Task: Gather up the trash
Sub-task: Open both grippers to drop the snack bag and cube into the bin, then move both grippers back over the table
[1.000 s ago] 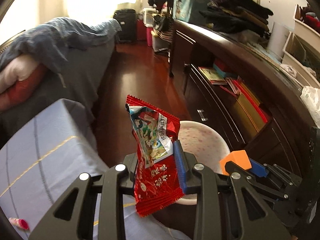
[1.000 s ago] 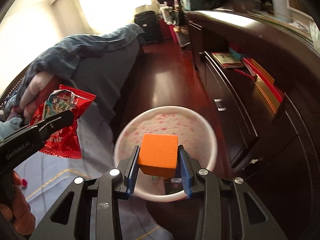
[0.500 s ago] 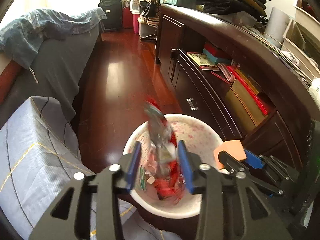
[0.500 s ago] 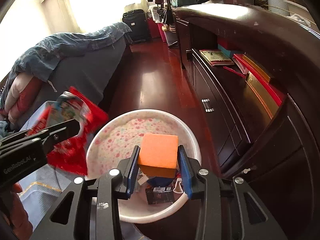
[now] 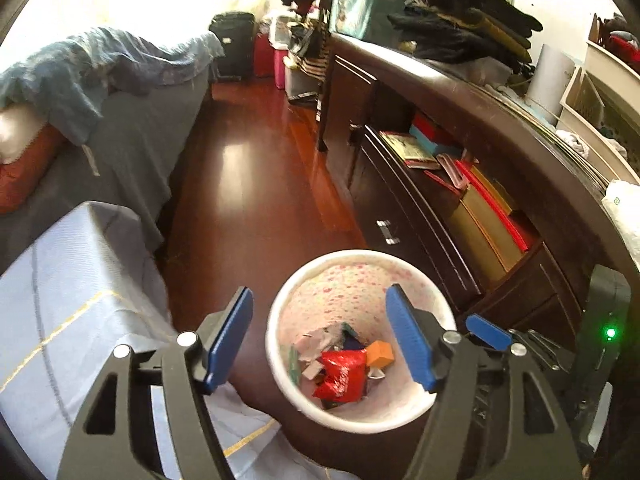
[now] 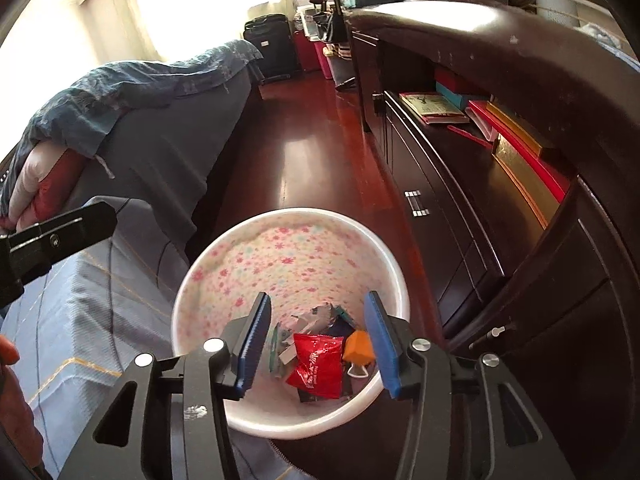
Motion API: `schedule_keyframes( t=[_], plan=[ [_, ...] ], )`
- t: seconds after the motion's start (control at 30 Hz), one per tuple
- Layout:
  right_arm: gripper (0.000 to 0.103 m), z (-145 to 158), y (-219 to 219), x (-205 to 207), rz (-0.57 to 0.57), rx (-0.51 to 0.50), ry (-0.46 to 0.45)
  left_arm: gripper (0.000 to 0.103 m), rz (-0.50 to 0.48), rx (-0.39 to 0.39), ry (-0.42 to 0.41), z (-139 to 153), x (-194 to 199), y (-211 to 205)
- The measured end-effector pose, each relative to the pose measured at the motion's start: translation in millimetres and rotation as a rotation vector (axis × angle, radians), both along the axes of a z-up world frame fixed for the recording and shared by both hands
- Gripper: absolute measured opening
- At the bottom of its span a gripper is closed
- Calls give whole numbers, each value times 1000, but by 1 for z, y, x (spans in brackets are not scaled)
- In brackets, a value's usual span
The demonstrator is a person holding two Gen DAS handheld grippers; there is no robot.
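A white bin with a pink flower lining [image 5: 348, 280] [image 6: 288, 256] stands on the floor under both grippers. In it lie a red snack wrapper [image 5: 342, 372] [image 6: 316, 364], an orange block [image 5: 380, 353] [image 6: 358, 347] and paper scraps. My left gripper [image 5: 320, 336] is open and empty above the bin. My right gripper [image 6: 316, 344] is open and empty above the bin; its blue pad shows in the left wrist view [image 5: 488, 332]. The left gripper's body shows at the left of the right wrist view [image 6: 56, 240].
A light blue cushion with yellow lines [image 5: 60, 300] [image 6: 92, 300] lies left of the bin. A grey bed with a blue blanket [image 5: 100, 76] is beyond it. A dark wooden dresser [image 5: 460, 200] [image 6: 500, 200] with books runs along the right. Red wood floor [image 5: 248, 184] lies between.
Both grippers moved over the bin and opened. The red wrapper fell from the left gripper and the orange block from the right gripper into the bin.
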State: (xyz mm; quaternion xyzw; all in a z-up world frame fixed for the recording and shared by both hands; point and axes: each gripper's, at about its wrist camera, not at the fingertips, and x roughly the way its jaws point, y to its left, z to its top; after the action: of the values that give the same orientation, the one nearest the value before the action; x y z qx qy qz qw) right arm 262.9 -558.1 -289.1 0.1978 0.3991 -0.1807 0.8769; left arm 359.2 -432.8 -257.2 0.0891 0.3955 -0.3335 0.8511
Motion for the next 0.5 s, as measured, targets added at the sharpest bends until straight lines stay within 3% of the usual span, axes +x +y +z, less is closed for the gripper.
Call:
schedule_keyframes(
  t=[0.5],
  plan=[
    [76, 35, 79, -15, 157, 44, -30, 86, 213, 29, -100, 50, -31, 112]
  ],
)
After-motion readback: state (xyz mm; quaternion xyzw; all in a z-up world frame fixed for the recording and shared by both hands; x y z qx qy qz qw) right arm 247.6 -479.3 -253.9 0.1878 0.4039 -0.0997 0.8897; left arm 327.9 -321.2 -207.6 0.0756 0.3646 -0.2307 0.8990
